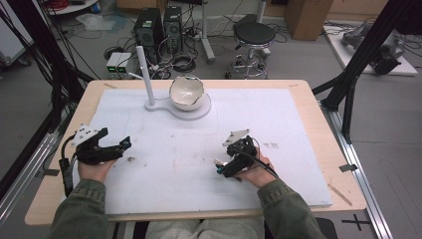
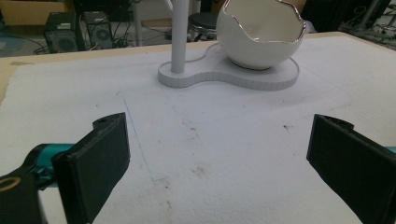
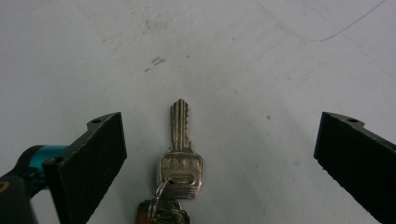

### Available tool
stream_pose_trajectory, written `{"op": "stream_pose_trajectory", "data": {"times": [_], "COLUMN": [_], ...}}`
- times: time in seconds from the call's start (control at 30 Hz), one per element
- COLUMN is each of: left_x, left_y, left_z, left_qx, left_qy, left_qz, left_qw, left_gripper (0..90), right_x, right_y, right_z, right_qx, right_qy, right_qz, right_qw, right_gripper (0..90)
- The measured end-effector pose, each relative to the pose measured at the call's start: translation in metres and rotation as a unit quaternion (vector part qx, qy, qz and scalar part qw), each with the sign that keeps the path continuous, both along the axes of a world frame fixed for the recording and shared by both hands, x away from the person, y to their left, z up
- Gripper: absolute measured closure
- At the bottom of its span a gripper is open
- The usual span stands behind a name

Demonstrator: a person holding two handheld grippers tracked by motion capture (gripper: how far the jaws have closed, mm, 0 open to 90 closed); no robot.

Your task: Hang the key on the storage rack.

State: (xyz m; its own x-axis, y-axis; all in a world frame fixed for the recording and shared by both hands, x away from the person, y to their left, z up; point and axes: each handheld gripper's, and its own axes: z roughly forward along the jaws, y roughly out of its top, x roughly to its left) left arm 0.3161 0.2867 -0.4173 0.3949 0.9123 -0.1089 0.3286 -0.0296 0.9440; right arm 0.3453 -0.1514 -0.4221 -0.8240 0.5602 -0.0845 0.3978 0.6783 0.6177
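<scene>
A silver key [image 3: 180, 149] on a ring lies flat on the white mat, blade pointing away, between the wide-apart jaws of my right gripper [image 3: 219, 154]. That gripper [image 1: 225, 163] is open and tilted down at the mat, right of centre near the front. My left gripper [image 1: 122, 147] hovers low over the mat's left side, open with nothing between its jaws [image 2: 217, 163]. It faces a white eggshell-shaped bowl [image 2: 259, 32] on a white stand base [image 2: 280, 77] with an upright post [image 2: 178, 35]. The bowl [image 1: 186, 92] stands at the back centre of the mat.
The white foam mat [image 1: 278, 129] covers most of the wooden table [image 1: 338, 169] and carries a few dark smudges [image 1: 131, 159]. Beyond the table's far edge stand a stool [image 1: 254, 37], computer towers [image 1: 149, 27] and cables on the floor.
</scene>
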Motion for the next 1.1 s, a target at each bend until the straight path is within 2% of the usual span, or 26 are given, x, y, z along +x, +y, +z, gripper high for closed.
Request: {"op": "stream_pose_trajectory", "data": {"times": [0.17,0.3,0.37,0.4,0.5,0.57,0.63,0.73,0.87,0.93,1.0,1.1], "left_x": [0.000,0.001,0.001,0.001,0.000,0.000,0.000,0.000,0.001,0.001,0.001,0.001], "left_y": [0.000,0.000,0.000,0.000,0.000,0.000,0.000,0.000,0.000,0.000,0.000,0.000], "left_z": [0.000,0.000,0.000,0.000,0.000,0.000,0.000,0.000,0.000,0.000,0.000,-0.001], "left_qx": [0.004,0.003,0.003,0.004,0.005,0.006,0.006,0.006,0.005,0.005,0.005,0.005], "left_qy": [0.000,0.000,0.000,0.000,0.000,0.000,0.000,0.000,0.000,0.000,0.000,0.000], "left_qz": [0.000,0.001,0.001,0.000,0.001,0.001,0.001,0.001,0.001,0.001,0.001,0.001], "left_qw": [1.0000,1.0000,1.0000,1.0000,1.0000,1.0000,1.0000,1.0000,1.0000,1.0000,1.0000,1.0000], "left_gripper": [6.4,6.4,6.4,6.4,6.4,6.4,6.4,6.4,6.4,6.4,6.4,6.4], "right_x": [0.006,0.011,0.012,0.012,0.012,0.011,0.011,0.013,0.014,0.014,0.015,0.018], "right_y": [0.011,0.015,0.015,0.017,0.022,0.026,0.028,0.033,0.036,0.039,0.041,0.043], "right_z": [-0.001,-0.002,-0.002,0.000,0.002,0.002,0.002,0.005,0.006,0.008,0.009,0.009], "right_qx": [-0.041,-0.061,-0.067,-0.081,-0.095,-0.107,-0.113,-0.123,-0.125,-0.131,-0.135,-0.134], "right_qy": [0.023,0.040,0.040,0.043,0.051,0.061,0.062,0.075,0.079,0.090,0.092,0.112], "right_qz": [0.015,0.007,0.007,0.008,0.015,0.029,0.032,0.033,0.050,0.046,0.041,0.039], "right_qw": [0.9988,0.9973,0.9969,0.9958,0.9941,0.9920,0.9912,0.9891,0.9877,0.9861,0.9857,0.9839], "right_gripper": [4.4,5.5,6.4,18.4,22.7,27.2,27.8,36.5,49.4,55.0,60.7,67.6]}}
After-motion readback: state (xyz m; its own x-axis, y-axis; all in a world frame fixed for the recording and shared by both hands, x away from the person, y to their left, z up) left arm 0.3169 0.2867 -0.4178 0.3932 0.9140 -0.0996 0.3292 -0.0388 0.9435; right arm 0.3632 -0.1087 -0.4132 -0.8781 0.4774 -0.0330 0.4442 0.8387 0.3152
